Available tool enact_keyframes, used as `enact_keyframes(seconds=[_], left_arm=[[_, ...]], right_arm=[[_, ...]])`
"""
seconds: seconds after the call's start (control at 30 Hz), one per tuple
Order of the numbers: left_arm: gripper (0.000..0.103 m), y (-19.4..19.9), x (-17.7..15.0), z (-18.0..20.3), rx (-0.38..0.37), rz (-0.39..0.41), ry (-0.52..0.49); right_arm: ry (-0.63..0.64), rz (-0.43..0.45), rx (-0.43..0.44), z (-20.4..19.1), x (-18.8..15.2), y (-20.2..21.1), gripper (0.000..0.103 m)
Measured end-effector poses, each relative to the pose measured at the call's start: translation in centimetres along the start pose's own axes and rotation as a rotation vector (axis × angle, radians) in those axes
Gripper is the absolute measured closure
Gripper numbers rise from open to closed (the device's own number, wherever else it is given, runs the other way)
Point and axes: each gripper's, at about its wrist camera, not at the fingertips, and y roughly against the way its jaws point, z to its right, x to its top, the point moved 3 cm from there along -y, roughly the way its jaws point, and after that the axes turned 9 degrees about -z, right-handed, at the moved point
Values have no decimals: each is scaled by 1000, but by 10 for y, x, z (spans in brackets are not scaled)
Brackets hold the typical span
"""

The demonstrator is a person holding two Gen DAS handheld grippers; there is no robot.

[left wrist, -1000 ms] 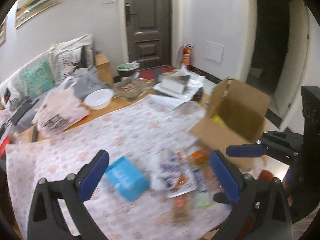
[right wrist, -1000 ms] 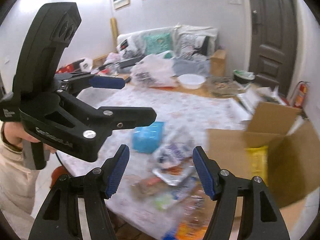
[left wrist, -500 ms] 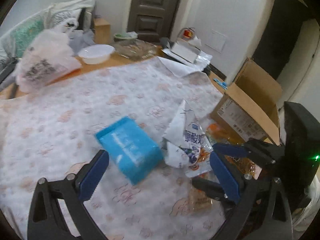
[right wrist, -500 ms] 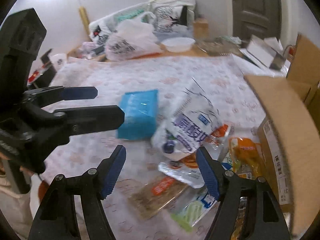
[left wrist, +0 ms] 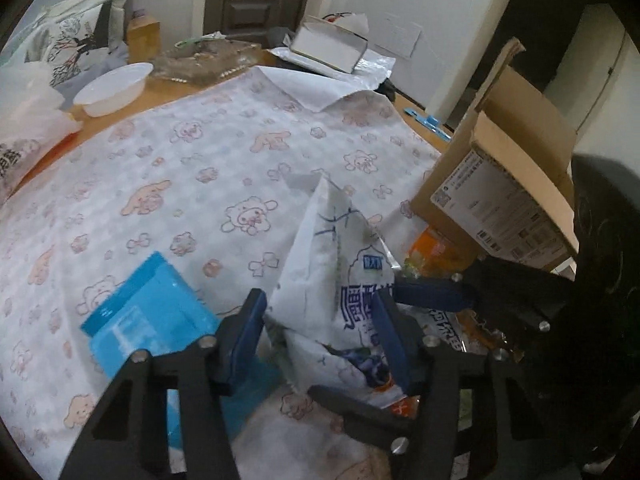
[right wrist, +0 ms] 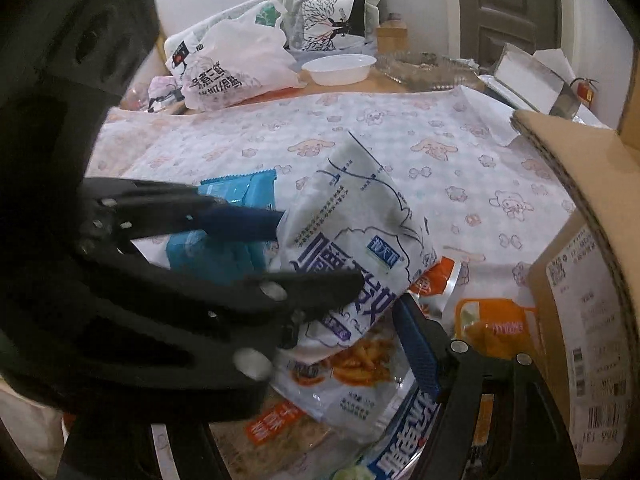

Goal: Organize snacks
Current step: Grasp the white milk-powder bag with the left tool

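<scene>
A puffy white snack bag (left wrist: 336,264) with blue print stands on the patterned tablecloth (left wrist: 200,152). My left gripper (left wrist: 320,332) straddles its lower half, and its jaws are closing with both pads against the bag's sides. The right wrist view shows the same grip on the white bag (right wrist: 352,224). My right gripper (right wrist: 320,320) is open low over the pile; only its right finger (right wrist: 416,356) shows, the other being hidden behind the left gripper. A blue packet (left wrist: 148,320) lies left of the bag. An orange packet (right wrist: 496,328) and a fries packet (right wrist: 352,368) lie under and beside it.
An open cardboard box (left wrist: 500,200) stands close on the right, its wall (right wrist: 580,280) next to the snack pile. At the table's far side are a white bowl (left wrist: 112,88), a white plastic bag (right wrist: 236,68) and a silver-sided box (left wrist: 328,44).
Both grippers came down and forward onto the snack pile. The left jaws went from wide open to narrow around the white bag. The right gripper slid in under the left one.
</scene>
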Motion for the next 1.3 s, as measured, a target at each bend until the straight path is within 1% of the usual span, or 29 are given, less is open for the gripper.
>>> enact_keyframes(seconds=[0.1, 0.2, 0.23, 0.27, 0.3, 0.37, 0.47, 0.6, 0.73, 0.93, 1.07, 1.3], left_arm=[[52, -2, 1, -2, -11, -3, 9], [57, -3, 0, -1, -12, -11, 9], [60, -2, 0, -1, -5, -15, 7], [62, 0, -1, 0, 10, -18, 6], [63, 1, -2, 2, 15, -18, 3], [66, 4, -4, 3, 18, -10, 4], [67, 13, -9, 6, 24, 5, 5], [67, 35, -15, 11, 49, 42, 3], [67, 65, -22, 19, 77, 96, 1], [67, 117, -32, 39, 124, 184, -13], [67, 143, -36, 55, 151, 225, -29], [67, 172, -27, 98, 195, 283, -77]], right_arm=[[3, 0, 3, 1, 3, -2, 32], [35, 1, -12, -2, 3, -4, 36], [49, 1, -14, -3, 3, -4, 41], [66, 1, -5, -6, 2, -3, 50], [70, -1, 3, -7, 1, -3, 51], [78, 10, 2, -9, 1, -2, 58], [71, 23, 28, -11, 0, 4, 62], [93, 70, 37, -22, -2, 21, 63], [118, 120, 43, -36, -1, 44, 63], [161, 210, 51, -57, -3, 90, 63], [185, 260, 55, -66, -6, 118, 63], [192, 347, 55, -53, -13, 165, 63]])
